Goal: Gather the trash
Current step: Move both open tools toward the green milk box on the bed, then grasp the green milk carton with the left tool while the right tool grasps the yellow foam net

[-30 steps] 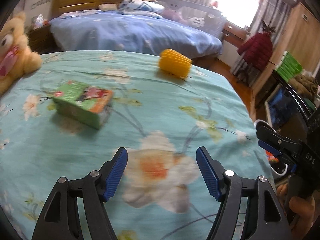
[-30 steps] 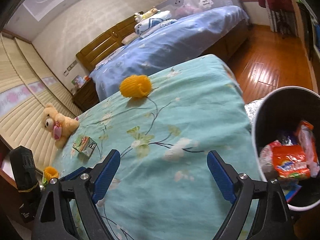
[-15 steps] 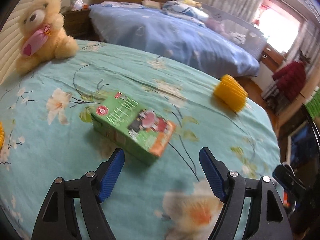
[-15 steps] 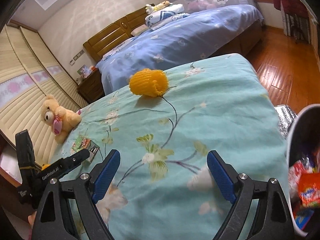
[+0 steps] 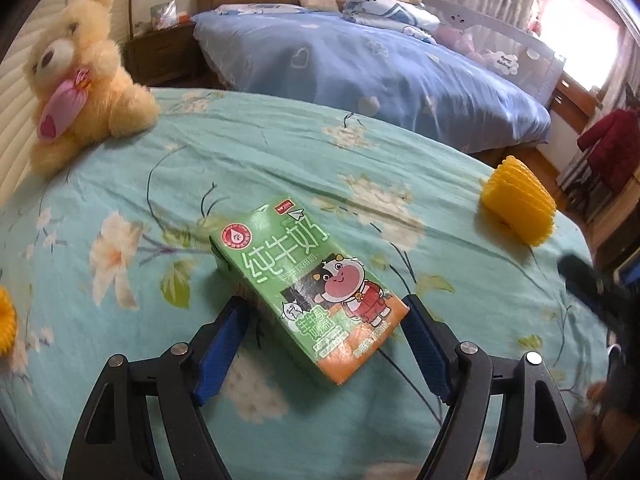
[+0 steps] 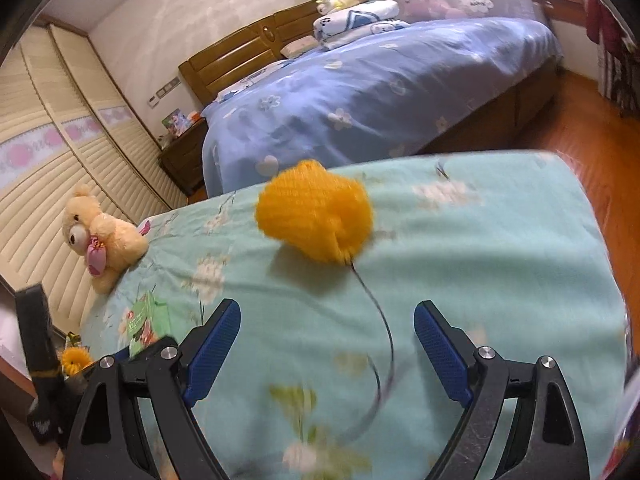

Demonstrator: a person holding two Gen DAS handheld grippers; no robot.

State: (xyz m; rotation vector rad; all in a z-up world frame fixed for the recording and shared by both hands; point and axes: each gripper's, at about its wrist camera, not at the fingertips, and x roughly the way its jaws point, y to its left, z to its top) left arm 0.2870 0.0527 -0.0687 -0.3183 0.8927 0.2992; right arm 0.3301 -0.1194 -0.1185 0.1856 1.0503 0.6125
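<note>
— What's the left tool (image 5: 324, 344) doing?

— Its jaws stand wide apart, with the green milk carton (image 5: 308, 284) lying flat on the floral bedspread (image 5: 280, 152), its orange end between the blue pads (image 5: 222, 350). The pads sit just beside the carton's sides; none presses on it as far as I can tell. Those jaws have just been opening a touch, with the carton's end between them.

— And where is the carton on the bed?

— Around the middle of the bedspread, lying at a slant. A yellow foam fruit net (image 5: 518, 208) rests near the bed's right edge in that view, well apart from the carton, and a teddy bear (image 5: 76, 96) sits at the far left corner.

— The right tool (image 6: 328, 348)?

— Also spread wide, nothing between its pads — only bedspread below. The yellow fruit net (image 6: 316, 210) lies ahead of it near the bed's far edge, blurred. The carton (image 6: 148, 322) shows small at the bed's left edge in this view, partly behind the tool's left arm.

— Anything else?

— Another bit of yellow netting (image 5: 6, 326) at the left edge in the left view. A blue-covered bed (image 6: 360, 96) stands beyond.
</note>
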